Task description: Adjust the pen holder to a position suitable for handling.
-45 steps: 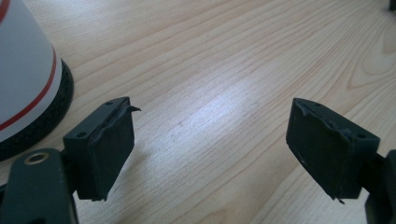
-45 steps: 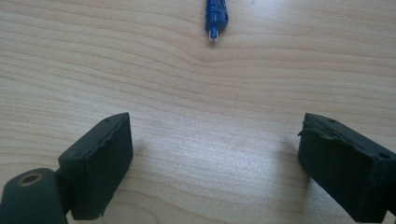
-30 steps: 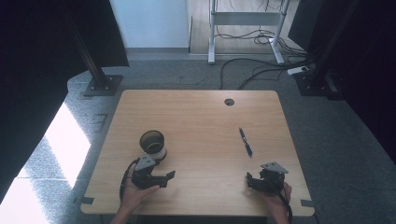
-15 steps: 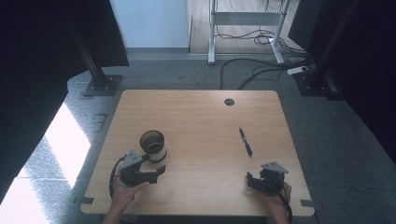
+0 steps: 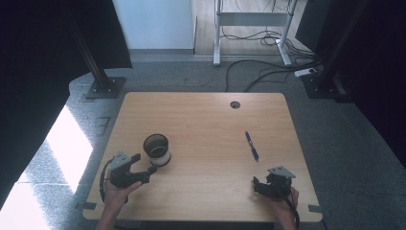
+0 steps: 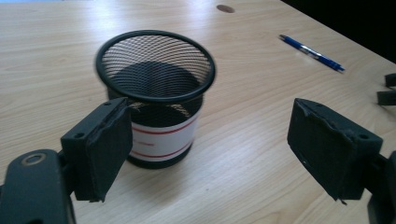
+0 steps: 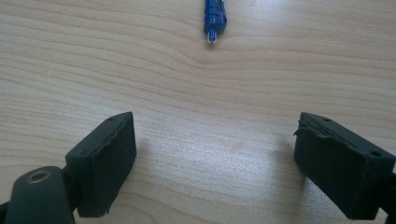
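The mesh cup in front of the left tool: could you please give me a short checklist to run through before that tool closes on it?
1. Left tool open wide enough: ok, jaws stand apart.
2. Mesh cup upright on the table: ok.
3. Cup between the jaws: not ok, it sits ahead, overlapping only the left jaw's line.
4. Cup empty: ok as far as the left gripper view shows.
5. Pen out of the path: ok, it lies apart, nearer the right tool.
6. Right tool free: ok, open over bare wood in its own view.
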The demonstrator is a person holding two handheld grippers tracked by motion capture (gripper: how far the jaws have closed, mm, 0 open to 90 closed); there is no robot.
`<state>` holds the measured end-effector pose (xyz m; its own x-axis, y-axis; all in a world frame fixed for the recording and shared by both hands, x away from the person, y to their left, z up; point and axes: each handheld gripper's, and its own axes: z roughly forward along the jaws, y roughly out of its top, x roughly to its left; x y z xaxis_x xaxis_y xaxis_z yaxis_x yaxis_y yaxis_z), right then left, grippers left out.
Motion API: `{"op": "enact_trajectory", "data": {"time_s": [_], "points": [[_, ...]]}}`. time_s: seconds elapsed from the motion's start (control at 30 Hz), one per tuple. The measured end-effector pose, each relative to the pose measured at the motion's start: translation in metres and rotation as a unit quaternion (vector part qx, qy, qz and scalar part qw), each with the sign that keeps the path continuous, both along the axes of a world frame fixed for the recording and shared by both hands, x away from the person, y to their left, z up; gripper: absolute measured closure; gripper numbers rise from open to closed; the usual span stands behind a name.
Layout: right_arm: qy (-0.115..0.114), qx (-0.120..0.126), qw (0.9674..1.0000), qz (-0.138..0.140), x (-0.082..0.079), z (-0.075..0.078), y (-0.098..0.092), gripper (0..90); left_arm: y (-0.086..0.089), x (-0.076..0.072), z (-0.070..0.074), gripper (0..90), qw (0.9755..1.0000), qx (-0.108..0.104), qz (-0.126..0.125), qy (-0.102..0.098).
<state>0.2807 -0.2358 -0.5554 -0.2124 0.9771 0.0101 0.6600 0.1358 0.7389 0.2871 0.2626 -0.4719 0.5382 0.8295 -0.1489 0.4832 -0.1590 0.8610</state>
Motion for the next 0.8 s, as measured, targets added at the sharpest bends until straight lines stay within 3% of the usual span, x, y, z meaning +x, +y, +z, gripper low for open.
{"op": "enact_trajectory", "data": {"time_s": [0.4, 0.8], "points": [[0.0, 0.0, 1.0, 0.0, 0.0, 0.0, 0.0, 12.3, 0.011, 0.007, -0.009, 13.6, 0.9996, 0.006, 0.023, 0.015], [0.0, -0.001, 1.0, -0.001, 0.0, 0.0, 0.0, 12.5, 0.009, 0.019, -0.026, 9.9, 0.9982, 0.031, 0.04, 0.031]]}}
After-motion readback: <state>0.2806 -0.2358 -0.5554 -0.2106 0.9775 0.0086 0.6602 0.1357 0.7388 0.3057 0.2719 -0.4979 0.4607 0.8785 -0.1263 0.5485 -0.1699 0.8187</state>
